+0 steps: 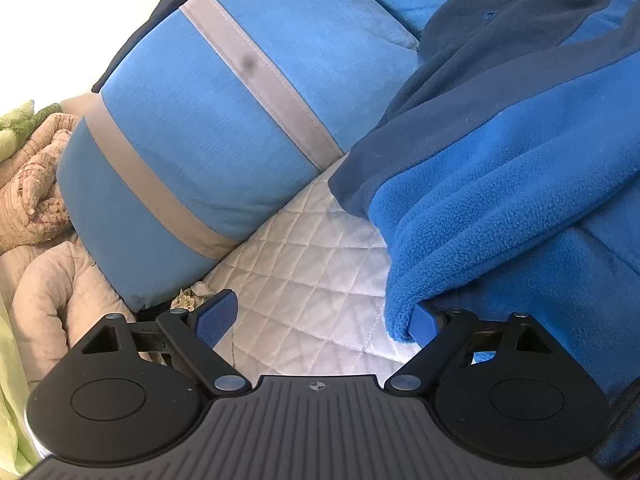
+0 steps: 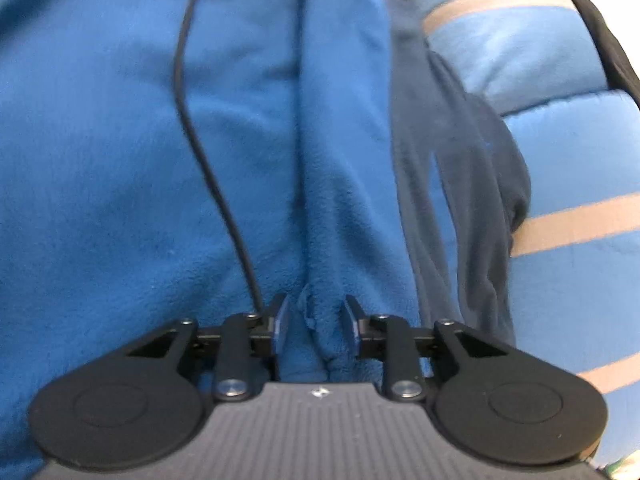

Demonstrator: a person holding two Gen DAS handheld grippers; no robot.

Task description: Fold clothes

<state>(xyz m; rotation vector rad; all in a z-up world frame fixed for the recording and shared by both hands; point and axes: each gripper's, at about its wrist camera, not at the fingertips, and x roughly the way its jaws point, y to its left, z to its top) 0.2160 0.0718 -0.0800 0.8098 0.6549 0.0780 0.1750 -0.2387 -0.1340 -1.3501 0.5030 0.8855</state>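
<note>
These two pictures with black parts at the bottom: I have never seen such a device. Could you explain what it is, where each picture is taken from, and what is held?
A person holds one hand-held gripper in each hand; each carries a camera looking forward along its two fingers.

The left wrist view shows the left gripper wide open over a white quilted cover, holding nothing. A blue fleece garment drapes over its right finger. A blue cushion with grey stripes lies behind.

The right wrist view shows the right gripper on the same fleece. A fold of fleece sits between its partly open fingers, which do not visibly press it. The picture is blurred.
</note>
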